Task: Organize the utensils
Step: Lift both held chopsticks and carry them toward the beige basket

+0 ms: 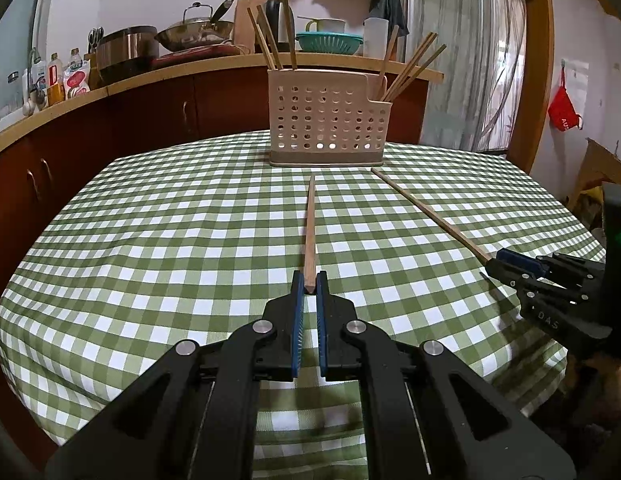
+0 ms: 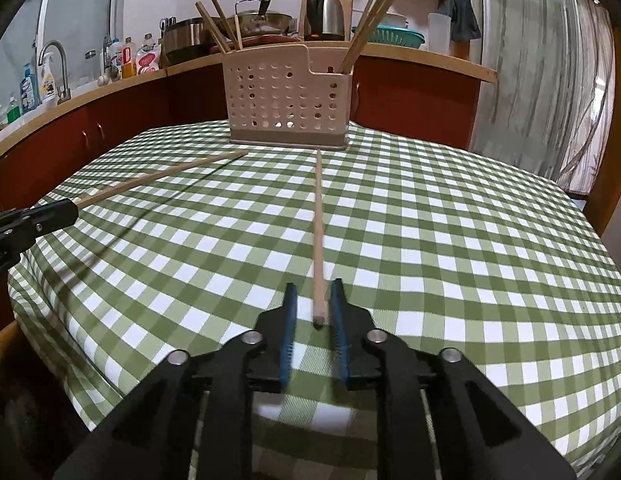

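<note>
A beige perforated utensil holder (image 1: 330,120) (image 2: 286,100) stands at the far side of the table, with several wooden chopsticks upright in both its compartments. My left gripper (image 1: 309,285) (image 2: 72,209) is shut on the near end of a chopstick (image 1: 310,224) (image 2: 158,176) that points toward the holder. My right gripper (image 2: 313,300) (image 1: 496,262) has its jaws apart. A second chopstick (image 2: 318,220) (image 1: 426,210) lies between the blue pads (image 2: 287,320) with a gap on each side, its far tip close to the holder's base.
The table wears a green and white checked cloth (image 1: 170,240) (image 2: 450,240). Behind it runs a wooden counter (image 1: 150,76) with red cabinets, pots, bottles, a kettle (image 2: 325,16) and a teal colander. A curtain hangs at the right.
</note>
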`<state>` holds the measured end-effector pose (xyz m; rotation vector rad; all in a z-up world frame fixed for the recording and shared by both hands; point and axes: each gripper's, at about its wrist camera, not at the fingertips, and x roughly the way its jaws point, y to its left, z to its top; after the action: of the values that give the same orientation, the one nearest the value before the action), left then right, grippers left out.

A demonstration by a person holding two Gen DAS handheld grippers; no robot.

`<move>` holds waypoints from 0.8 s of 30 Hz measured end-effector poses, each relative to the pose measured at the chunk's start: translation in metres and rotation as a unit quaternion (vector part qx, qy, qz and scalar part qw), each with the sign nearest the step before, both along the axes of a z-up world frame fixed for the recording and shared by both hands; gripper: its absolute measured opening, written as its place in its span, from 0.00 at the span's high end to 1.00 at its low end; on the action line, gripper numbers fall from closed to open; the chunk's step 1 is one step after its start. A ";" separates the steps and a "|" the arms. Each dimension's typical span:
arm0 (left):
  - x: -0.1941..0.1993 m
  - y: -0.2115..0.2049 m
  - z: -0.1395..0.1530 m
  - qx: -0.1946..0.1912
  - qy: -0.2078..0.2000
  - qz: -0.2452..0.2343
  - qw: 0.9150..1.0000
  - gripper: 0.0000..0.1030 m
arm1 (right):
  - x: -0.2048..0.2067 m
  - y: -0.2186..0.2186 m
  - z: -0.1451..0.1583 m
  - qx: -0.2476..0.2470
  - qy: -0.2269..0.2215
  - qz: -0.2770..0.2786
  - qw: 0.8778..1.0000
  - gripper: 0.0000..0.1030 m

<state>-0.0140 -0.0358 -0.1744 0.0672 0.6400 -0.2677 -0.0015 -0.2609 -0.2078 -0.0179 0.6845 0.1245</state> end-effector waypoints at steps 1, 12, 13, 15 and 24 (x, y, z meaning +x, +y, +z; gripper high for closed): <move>0.000 0.000 0.000 0.000 0.000 0.000 1.000 0.94 | -0.001 -0.001 0.000 0.002 -0.001 -0.002 1.000 0.77; 0.000 0.000 0.000 -0.001 -0.001 -0.001 1.000 0.94 | 0.003 0.003 -0.002 -0.001 0.007 0.015 1.000 0.93; 0.000 -0.001 0.000 0.000 -0.003 -0.001 1.000 0.94 | 0.003 0.002 0.000 0.001 0.003 0.014 1.000 0.93; 0.000 -0.001 0.003 -0.001 -0.007 -0.001 1.000 0.94 | 0.004 0.000 0.006 0.005 -0.008 0.009 1.000 0.93; 0.001 0.005 0.026 -0.012 -0.037 0.005 0.999 0.94 | 0.003 -0.006 0.039 0.011 -0.056 0.003 0.998 0.93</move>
<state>-0.0134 -0.0305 -0.1486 0.0496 0.5642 -0.2614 0.0014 -0.2666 -0.1691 -0.0057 0.5715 0.1359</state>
